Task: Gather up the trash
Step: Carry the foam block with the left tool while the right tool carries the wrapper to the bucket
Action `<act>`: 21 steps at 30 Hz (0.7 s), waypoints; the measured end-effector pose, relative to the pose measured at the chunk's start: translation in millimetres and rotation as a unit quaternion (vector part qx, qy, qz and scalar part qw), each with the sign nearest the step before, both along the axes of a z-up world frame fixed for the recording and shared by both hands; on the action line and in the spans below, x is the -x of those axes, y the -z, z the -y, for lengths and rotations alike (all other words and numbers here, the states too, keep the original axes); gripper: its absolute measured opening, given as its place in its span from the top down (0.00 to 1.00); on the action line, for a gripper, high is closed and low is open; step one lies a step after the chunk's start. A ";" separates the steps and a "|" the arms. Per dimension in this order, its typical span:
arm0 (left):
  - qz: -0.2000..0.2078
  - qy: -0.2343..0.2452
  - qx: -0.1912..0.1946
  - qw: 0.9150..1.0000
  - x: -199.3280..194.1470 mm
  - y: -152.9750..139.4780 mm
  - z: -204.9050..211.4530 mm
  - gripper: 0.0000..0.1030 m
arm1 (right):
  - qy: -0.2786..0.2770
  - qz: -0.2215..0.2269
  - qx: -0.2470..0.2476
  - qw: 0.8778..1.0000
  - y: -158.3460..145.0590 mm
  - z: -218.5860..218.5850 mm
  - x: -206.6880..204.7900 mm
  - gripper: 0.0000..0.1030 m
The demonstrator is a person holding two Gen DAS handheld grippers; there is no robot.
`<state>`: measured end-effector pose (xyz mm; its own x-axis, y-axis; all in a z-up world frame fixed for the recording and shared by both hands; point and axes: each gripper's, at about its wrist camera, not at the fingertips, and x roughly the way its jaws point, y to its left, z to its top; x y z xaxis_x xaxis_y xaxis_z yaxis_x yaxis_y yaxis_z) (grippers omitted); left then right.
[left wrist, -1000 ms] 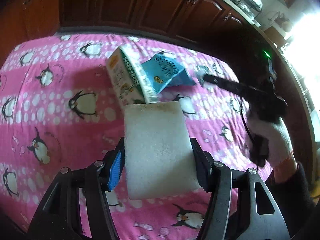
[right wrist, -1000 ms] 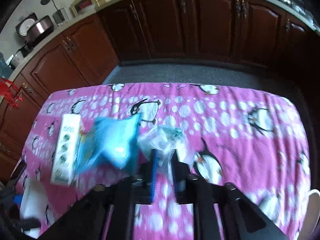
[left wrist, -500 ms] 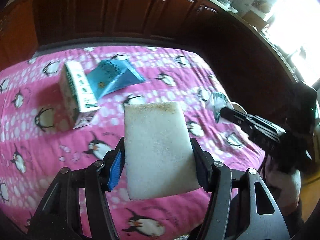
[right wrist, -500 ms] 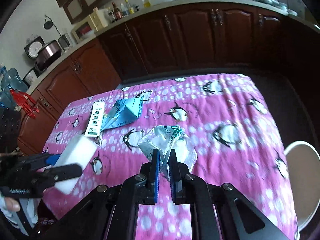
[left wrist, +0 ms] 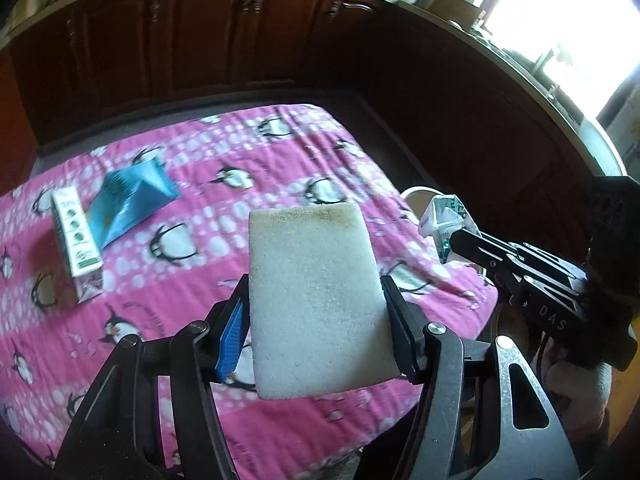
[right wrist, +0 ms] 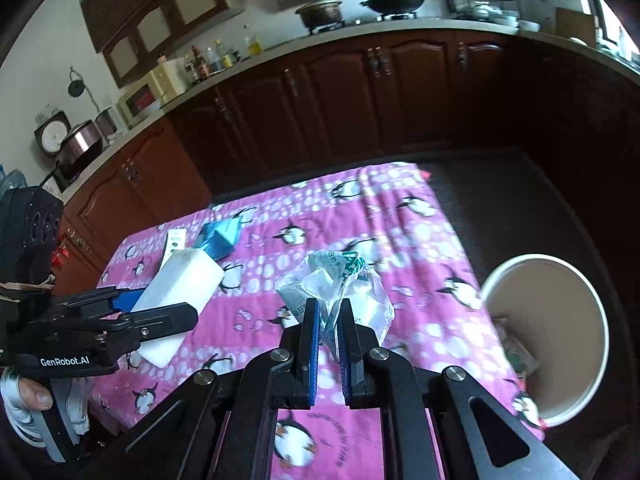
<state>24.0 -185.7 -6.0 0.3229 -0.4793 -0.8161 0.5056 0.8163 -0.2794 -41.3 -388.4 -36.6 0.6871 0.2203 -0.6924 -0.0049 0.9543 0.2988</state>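
"genrobot.ai" stands in white letters on the black body of the left gripper, seen from the right wrist view. "das" is printed in faint letters on the side of the right gripper, seen from the left wrist view. the crumpled plastic wrapper carries green and dark print, too creased to read. the white carton has green round marks and small print, unreadable.

The white foam block in the left tongs looks matt, grainy and porous, browned along its top edge, while the crumpled wrapper in the right tongs is thin, glossy, see-through plastic film. The bench wears a soft matt pink penguin-print cloth, with a glossy blue pouch and a printed paperboard carton at the left of the frame. Both tongs are matt black plastic with blue pads and bright metal screws, the bin at lower right is smooth cream plastic, and the cabinets are polished dark wood.
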 end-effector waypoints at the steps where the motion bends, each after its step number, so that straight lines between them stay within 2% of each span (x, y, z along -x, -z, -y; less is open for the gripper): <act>1: 0.002 0.004 -0.001 1.000 1.6 -0.6 3.0 0.42 | 0.006 0.001 0.000 1.000 -1.1 5.6 3.2 0.92; 21: 0.014 0.093 -0.001 0.996 13.4 -7.3 98.8 0.42 | 0.123 -0.007 -0.004 0.992 0.2 106.8 54.7 0.92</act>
